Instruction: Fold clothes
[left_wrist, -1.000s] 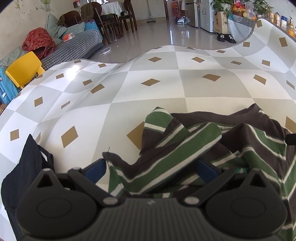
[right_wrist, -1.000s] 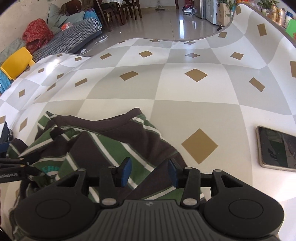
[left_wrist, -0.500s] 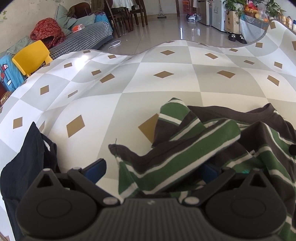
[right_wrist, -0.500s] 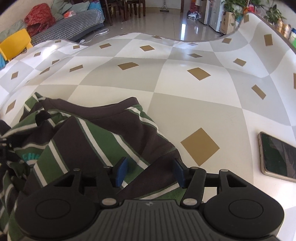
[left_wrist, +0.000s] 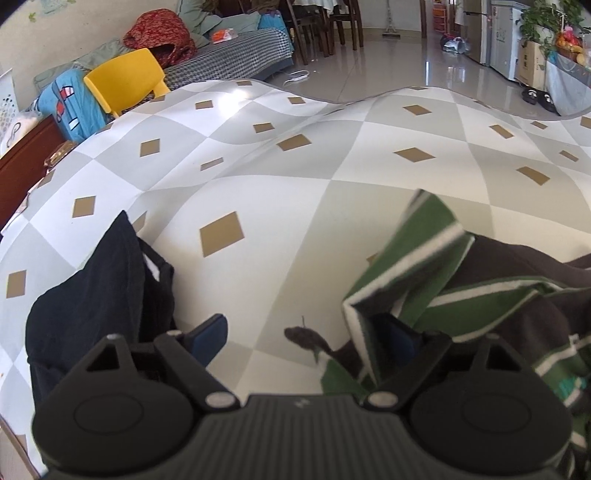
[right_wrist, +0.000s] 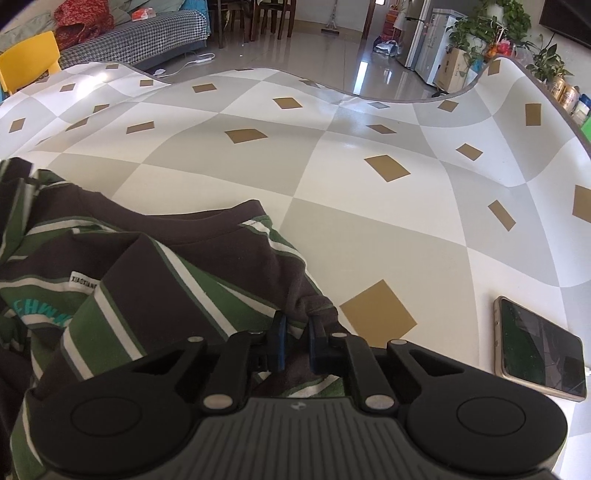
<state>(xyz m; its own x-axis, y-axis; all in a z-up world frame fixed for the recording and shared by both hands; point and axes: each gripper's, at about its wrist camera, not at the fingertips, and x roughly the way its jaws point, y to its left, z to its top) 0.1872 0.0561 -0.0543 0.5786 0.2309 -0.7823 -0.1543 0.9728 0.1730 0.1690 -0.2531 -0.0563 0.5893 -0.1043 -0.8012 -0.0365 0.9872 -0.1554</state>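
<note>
The striped T-shirt (right_wrist: 155, 266), brown with green and white bands, lies crumpled on the checked tablecloth (right_wrist: 369, 229), and we see its neck label facing up. Our right gripper (right_wrist: 295, 338) has its fingers pinched on a fold of the shirt's brown edge. Our left gripper (left_wrist: 303, 332) stands wide open, one finger (left_wrist: 397, 338) tucked under a striped flap. A dark garment (left_wrist: 92, 295) sits at the left, a smartphone (right_wrist: 539, 349) well apart at the right.

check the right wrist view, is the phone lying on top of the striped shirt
No, the phone lies on the bare checkered tablecloth, apart from the striped shirt.
</note>
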